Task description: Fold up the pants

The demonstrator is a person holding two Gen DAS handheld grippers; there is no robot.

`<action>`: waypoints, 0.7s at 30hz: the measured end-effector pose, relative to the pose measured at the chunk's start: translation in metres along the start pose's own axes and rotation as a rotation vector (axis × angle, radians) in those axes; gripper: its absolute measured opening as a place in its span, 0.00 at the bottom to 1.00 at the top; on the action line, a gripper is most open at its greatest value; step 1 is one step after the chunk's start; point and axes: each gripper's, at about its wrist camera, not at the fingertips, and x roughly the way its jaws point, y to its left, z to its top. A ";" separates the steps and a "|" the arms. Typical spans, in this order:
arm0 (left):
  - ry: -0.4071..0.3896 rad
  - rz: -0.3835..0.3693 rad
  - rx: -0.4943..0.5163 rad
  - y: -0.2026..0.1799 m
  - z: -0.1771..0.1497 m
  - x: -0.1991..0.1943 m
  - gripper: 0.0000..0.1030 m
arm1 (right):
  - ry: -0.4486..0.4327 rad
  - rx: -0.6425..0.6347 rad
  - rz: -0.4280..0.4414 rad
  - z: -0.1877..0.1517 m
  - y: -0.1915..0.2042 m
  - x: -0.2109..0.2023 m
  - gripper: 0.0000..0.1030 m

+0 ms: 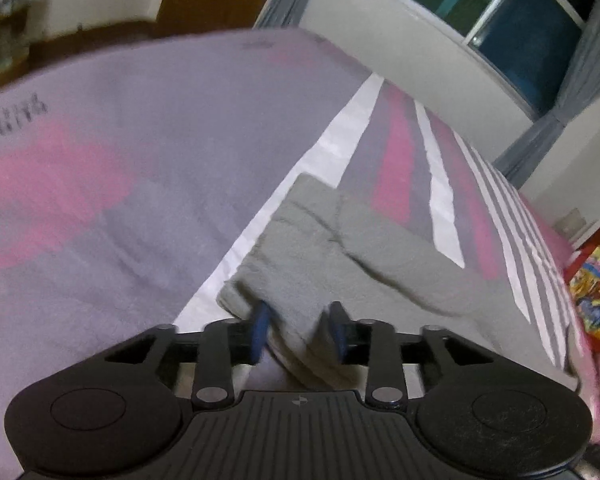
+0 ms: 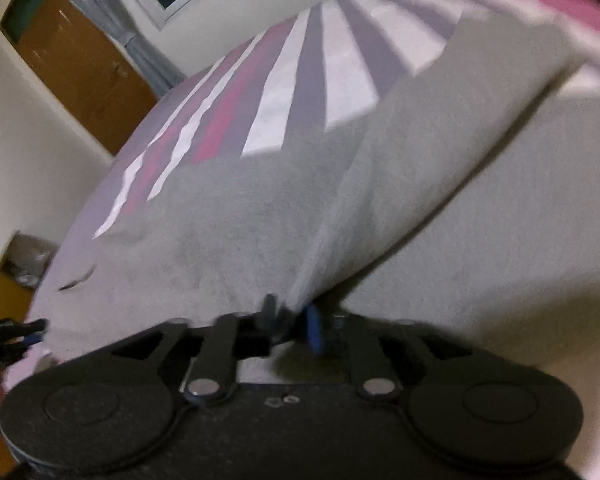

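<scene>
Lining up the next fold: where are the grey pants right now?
The grey pants lie on the striped bedspread, one folded edge between the left hand-held gripper's fingers in the left wrist view.

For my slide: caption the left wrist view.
Left gripper jaws straddle folded grey fleece pants on striped bedspread.

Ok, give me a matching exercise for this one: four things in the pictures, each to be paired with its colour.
Things:
1. pants
2. door
3. bedspread
4. window

Colours:
a. brown
b. dark glass in a white frame
c. plain grey
d. purple with pink and white stripes

Pairs: 1-c, 2-a, 3-d, 4-b
</scene>
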 end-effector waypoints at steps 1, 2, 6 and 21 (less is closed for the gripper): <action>0.001 0.019 0.023 -0.006 -0.003 -0.002 0.50 | -0.042 -0.026 -0.011 0.008 0.003 -0.009 0.36; 0.008 0.036 0.048 -0.014 -0.007 0.000 0.51 | -0.064 -0.053 -0.042 0.019 0.004 -0.014 0.36; 0.081 0.113 0.042 -0.022 -0.011 0.028 0.51 | -0.032 -0.069 -0.163 0.063 0.003 0.006 0.48; 0.117 0.062 0.036 -0.011 -0.026 0.042 0.60 | 0.021 0.018 -0.221 0.031 -0.051 -0.033 0.04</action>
